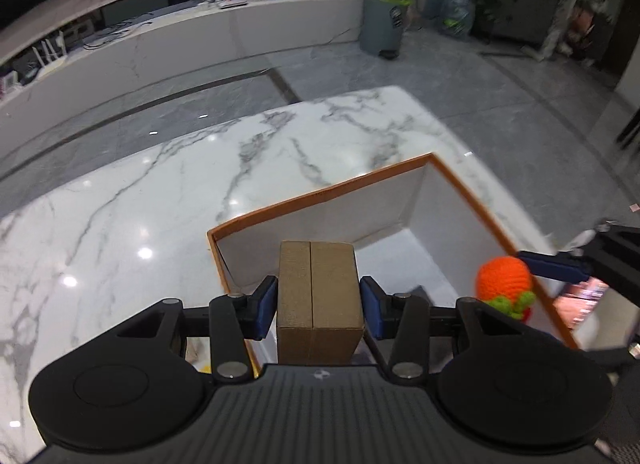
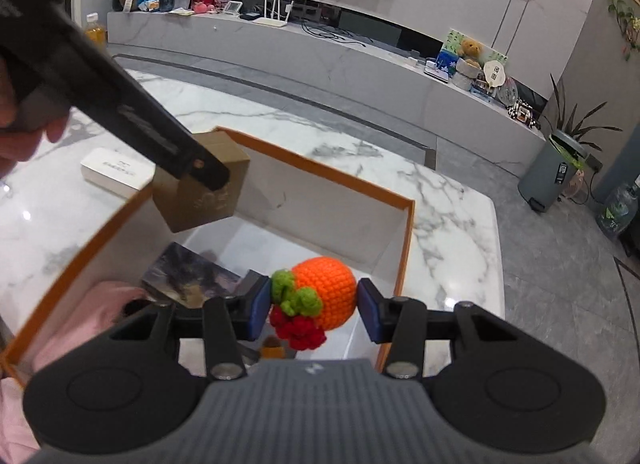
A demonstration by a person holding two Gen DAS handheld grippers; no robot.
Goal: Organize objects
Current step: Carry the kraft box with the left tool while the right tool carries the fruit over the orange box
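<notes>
Over the orange-rimmed white storage box on the marble worktop, the left claw clamps a small brown cardboard carton between its pads; the right claw pinches a crocheted orange fruit toy; released from here, the carton could tumble onto items beneath the claws, or the hands collide.
</notes>
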